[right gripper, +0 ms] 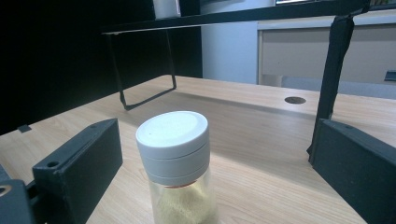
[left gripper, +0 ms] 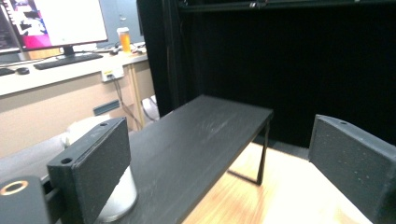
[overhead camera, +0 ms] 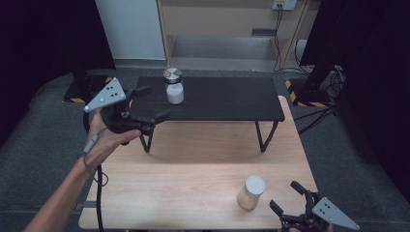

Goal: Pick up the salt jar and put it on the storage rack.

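Closest to the person, at the bottom right of the high view, the right gripper (overhead camera: 289, 199) sits low over the wooden table (overhead camera: 193, 193). Its jaws are spread wide and not clamping anything. In the right gripper view the jar (right gripper: 180, 163) stands between those blocky matte black jaws, but there's a clear gap on both sides, so nothing is touching it. It's a round clear jar with a flat, smooth white lid (right gripper: 172, 135) and some pale yellowish powder inside. In the high view it stands upright near the front right part of the table, just beside that gripper.

The tabletop is light wood with visible grain, rectangular with rounded corners.

Further back and left, the left gripper (overhead camera: 154, 102) is held up by a hand (overhead camera: 109, 140) with the palm cupped under the body, the forearm coming in from the bottom left. Its jaws are wide apart too, holding nothing, and point toward the left end of the black shelf (overhead camera: 217, 99).

The shelf is a flat matte black board on thin metal legs. On it stands a second jar (overhead camera: 174, 87), upright, with a shiny metal lid and white stuff inside.
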A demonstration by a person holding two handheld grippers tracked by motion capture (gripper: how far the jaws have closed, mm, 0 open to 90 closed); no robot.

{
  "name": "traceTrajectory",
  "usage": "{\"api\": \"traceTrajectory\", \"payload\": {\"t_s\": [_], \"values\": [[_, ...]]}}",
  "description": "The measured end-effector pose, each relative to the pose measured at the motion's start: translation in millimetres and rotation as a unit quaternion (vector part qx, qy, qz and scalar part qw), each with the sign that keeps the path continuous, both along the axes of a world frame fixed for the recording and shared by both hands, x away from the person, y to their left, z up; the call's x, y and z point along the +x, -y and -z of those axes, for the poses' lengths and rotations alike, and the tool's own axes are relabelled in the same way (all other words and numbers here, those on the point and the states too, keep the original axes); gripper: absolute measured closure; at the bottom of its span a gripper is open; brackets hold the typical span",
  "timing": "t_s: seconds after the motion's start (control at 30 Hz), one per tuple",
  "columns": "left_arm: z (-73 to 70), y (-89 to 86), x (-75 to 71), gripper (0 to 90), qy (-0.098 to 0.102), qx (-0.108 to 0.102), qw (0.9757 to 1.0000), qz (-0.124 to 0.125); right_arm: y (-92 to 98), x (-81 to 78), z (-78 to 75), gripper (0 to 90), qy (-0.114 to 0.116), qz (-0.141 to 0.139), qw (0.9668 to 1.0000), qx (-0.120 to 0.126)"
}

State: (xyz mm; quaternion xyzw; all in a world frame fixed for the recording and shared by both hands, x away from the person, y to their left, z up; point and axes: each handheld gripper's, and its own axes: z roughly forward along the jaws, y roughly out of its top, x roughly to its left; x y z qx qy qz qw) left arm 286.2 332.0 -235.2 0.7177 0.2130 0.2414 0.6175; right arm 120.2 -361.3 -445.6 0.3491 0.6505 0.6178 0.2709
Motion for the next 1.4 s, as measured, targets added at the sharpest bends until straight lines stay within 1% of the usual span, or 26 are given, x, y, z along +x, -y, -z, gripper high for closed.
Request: {"api": "traceTrajectory", "payload": {"t_s": [0.07, 0.1, 0.2, 0.33, 0.37, 0.43, 0.47, 0.57, 0.7, 0.73, 0.77, 0.8, 0.87, 0.9, 1.0, 1.03, 1.07, 1.1, 1.17, 1.23, 1.27, 1.33, 1.37, 1.4], "values": [[9.3, 0.4, -5.9, 4.3, 0.005, 0.009, 0.9999, -0.01, -0.1, 0.0, -0.1, 2.2, -0.001, 0.0, 1.0, 0.0], [14.0, 0.0, -7.7, 4.2, 0.006, 0.01, 0.9999, -0.012, -0.3, 0.0, -0.1, 2.2, -0.001, 0.0, 1.0, 0.0], [28.7, -2.6, -9.4, 4.2, -0.005, -0.003, 0.9999, -0.013, -0.5, 0.2, -0.1, 2.2, 0.0, -0.001, 1.0, -0.002], [49.4, -3.7, -12.2, 4.2, -0.013, -0.012, 0.9997, -0.015, -0.9, 0.2, -0.1, 2.2, 0.0, 0.0, 1.0, -0.002], [56.9, -4.2, -13.5, 4.3, -0.015, -0.017, 0.9996, -0.016, -0.9, 0.1, -0.2, 2.3, 0.0, 0.0, 1.0, -0.002], [67.6, -4.7, -15.6, 4.3, -0.014, -0.021, 0.9995, -0.018, -0.8, 0.2, -0.1, 2.2, -0.001, 0.0, 1.0, -0.002], [75.5, -4.7, -16.8, 4.4, -0.016, -0.023, 0.9994, -0.02, -0.8, 0.1, -0.2, 2.3, -0.001, 0.0, 1.0, -0.002], [88.9, -2.7, -20.1, 4.4, -0.017, -0.013, 0.9993, -0.029, -0.8, 0.4, 0.1, 2.2, -0.002, 0.0, 1.0, -0.002], [107.7, -2.0, -24.3, 4.6, -0.024, -0.021, 0.9991, -0.028, -1.3, 0.5, -0.2, 2.3, -0.002, 0.0, 1.0, -0.003], [112.2, -0.4, -27.1, 4.6, -0.02, -0.017, 0.9991, -0.032, -1.3, 0.8, -0.1, 2.2, -0.003, 0.0, 1.0, -0.003], [115.3, 3.5, -31.8, 4.6, -0.01, 0.003, 0.9992, -0.038, -1.4, 0.8, -0.1, 2.2, -0.004, 0.0, 1.0, -0.003], [119.5, 5.5, -33.8, 4.5, -0.008, 0.007, 0.9993, -0.037, -1.5, 0.7, 0.0, 2.2, -0.003, 0.0, 1.0, -0.003], [128.9, 8.4, -34.8, 4.7, -0.015, 0.001, 0.9994, -0.032, -1.8, 0.8, 0.0, 2.2, -0.004, 0.0, 1.0, -0.003], [130.8, 9.7, -35.2, 4.8, -0.016, 0.005, 0.9993, -0.033, -2.0, 0.9, 0.1, 2.2, -0.004, 0.001, 1.0, -0.003], [142.9, 11.1, -35.0, 5.0, -0.022, -0.006, 0.9992, -0.033, -2.4, 0.8, 0.1, 2.2, -0.005, 0.0, 1.0, -0.004], [145.5, 11.3, -35.4, 5.0, -0.022, -0.008, 0.9992, -0.034, -2.6, 0.7, 0.1, 2.2, -0.004, 0.001, 1.0, -0.004], [150.5, 11.3, -35.9, 5.1, -0.023, -0.014, 0.999, -0.035, -2.6, 0.8, 0.2, 2.2, -0.004, 0.001, 1.0, -0.004], [154.5, 12.0, -36.9, 5.2, -0.022, -0.018, 0.9989, -0.037, -2.6, 1.0, 0.3, 2.2, -0.005, 0.001, 1.0, -0.004], [162.2, 13.7, -40.2, 5.9, -0.012, -0.019, 0.9989, -0.042, -2.6, 1.3, 0.1, 2.2, -0.006, 0.001, 1.0, -0.006], [168.7, 14.1, -42.0, 5.9, -0.013, -0.027, 0.9985, -0.045, -2.8, 1.2, 0.2, 2.2, -0.006, 0.002, 1.0, -0.006], [170.4, 13.8, -42.4, 5.9, -0.014, -0.026, 0.9985, -0.045, -2.9, 1.1, 0.1, 2.2, -0.006, 0.002, 1.0, -0.006], [175.1, 13.4, -43.4, 5.9, -0.016, -0.03, 0.9983, -0.047, -2.9, 0.9, 0.0, 2.2, -0.006, 0.003, 1.0, -0.007], [176.0, 13.6, -44.0, 5.9, -0.019, -0.027, 0.9983, -0.048, -2.9, 0.9, 0.0, 2.2, -0.006, 0.003, 1.0, -0.007], [177.1, 13.6, -44.9, 5.7, -0.018, -0.023, 0.9984, -0.049, -3.0, 0.8, 0.0, 2.2, -0.006, 0.003, 1.0, -0.007]]}}
